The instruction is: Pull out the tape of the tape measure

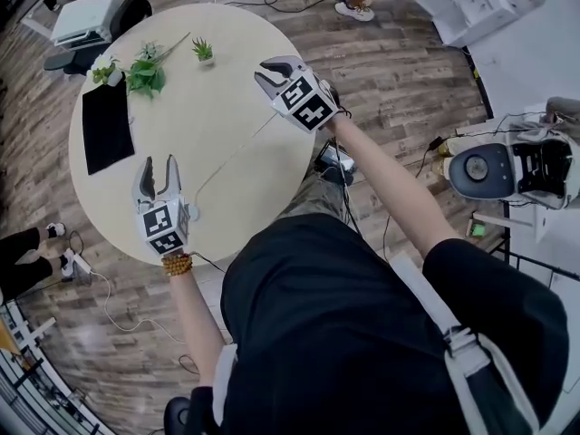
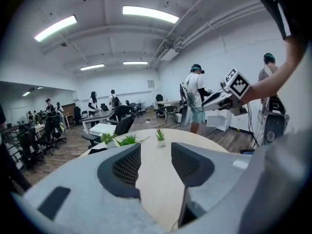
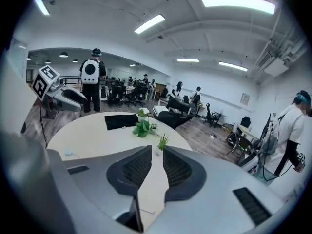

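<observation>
The left gripper (image 1: 159, 166) hangs over the near edge of the round table (image 1: 236, 34), its fingers (image 2: 127, 165) spread with only bare tabletop showing between them. The right gripper (image 1: 265, 72) is held over the table's right side, and its fingers (image 3: 137, 168) stand a narrow gap apart, pinching nothing.

The tape measure (image 1: 193, 212), a small round pale case, lies on the table just beside the left gripper, near the edge. A thin pale line (image 1: 231, 157) runs from it across the tabletop toward the right gripper. It is probably the tape, though it is too fine to be sure.

On the far left of the table lie a black mat (image 1: 106, 125), a bunch of leafy plants (image 1: 145, 72) and a small potted plant (image 1: 203, 52), all well apart from the tape measure. On the floor, an office chair (image 1: 86, 16) stands behind the table, a white machine (image 1: 507, 170) stands to the right with cables (image 1: 399, 188) trailing near it, and another person's feet (image 1: 352, 5) show at the top.
</observation>
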